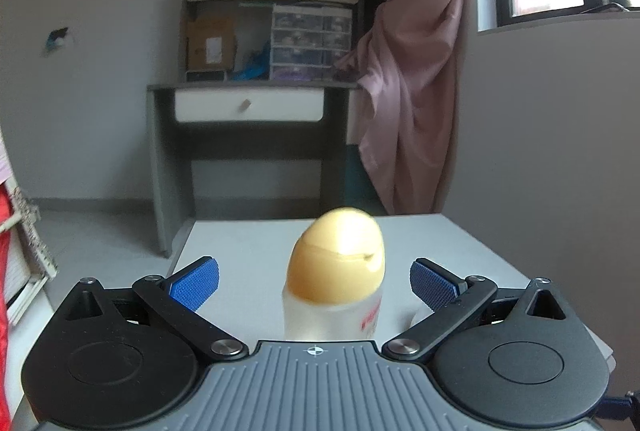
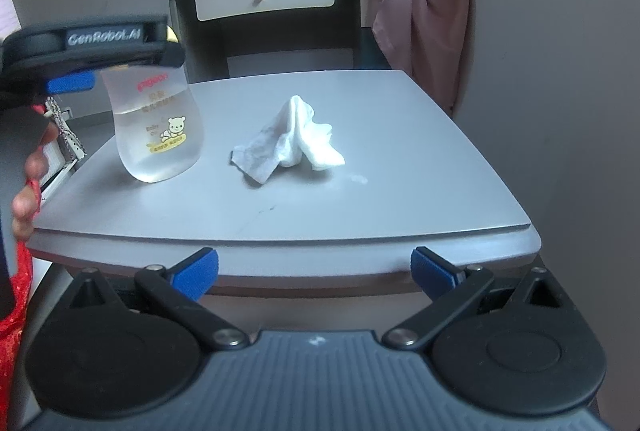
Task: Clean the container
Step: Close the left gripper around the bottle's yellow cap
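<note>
A: While both grippers gape, surface [image 2: 360, 191] carries what?
B: Bottle [image 2: 158, 127] upright near its left edge, between the left gripper [image 1: 314, 285] pads, untouched. Cloth [image 2: 294, 139] crumpled mid-surface.
A: Right gripper [image 2: 314, 273]?
B: Wide open, empty, at the near edge.

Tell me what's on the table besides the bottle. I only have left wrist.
Observer: A crumpled white cloth with grey stains lies to the right of the baby bottle, apart from it.
Operator: Right gripper?
Observer: The right gripper is open and empty, at the table's near edge, short of the cloth.
Operator: Bottle lifted?
Observer: No. Its base looks to rest on the table, and the left gripper is up at cap height.
</note>
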The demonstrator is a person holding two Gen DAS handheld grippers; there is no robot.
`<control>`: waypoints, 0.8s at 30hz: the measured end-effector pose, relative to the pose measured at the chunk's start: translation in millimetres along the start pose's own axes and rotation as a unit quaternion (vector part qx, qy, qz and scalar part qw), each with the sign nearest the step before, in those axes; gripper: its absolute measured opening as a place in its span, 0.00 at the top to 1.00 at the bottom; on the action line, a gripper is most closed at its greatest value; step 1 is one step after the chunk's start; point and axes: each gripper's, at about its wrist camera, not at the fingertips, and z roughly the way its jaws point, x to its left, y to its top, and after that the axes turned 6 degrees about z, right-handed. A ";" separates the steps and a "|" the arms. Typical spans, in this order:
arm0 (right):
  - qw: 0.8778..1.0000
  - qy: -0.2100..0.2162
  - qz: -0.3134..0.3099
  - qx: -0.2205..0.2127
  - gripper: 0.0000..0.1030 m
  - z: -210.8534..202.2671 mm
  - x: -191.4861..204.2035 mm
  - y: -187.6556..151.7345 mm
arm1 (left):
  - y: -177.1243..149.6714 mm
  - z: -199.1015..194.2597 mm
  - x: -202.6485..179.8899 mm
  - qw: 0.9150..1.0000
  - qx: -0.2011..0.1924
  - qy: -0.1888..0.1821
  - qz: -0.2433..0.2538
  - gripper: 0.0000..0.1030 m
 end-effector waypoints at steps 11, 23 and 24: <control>1.000 -0.002 0.003 -0.002 0.00 4.5 -1.8 2.2 | 5.9 17.9 -3.9 0.999 -0.003 -0.037 0.032 0.55; 0.991 0.065 -0.008 -0.114 0.13 -3.9 -29.2 41.0 | 2.9 21.6 15.5 0.998 0.015 -0.061 -0.006 0.55; 0.991 0.070 -0.016 -0.111 0.24 3.4 -28.9 43.3 | 1.9 21.4 16.6 0.998 0.015 -0.063 -0.010 0.55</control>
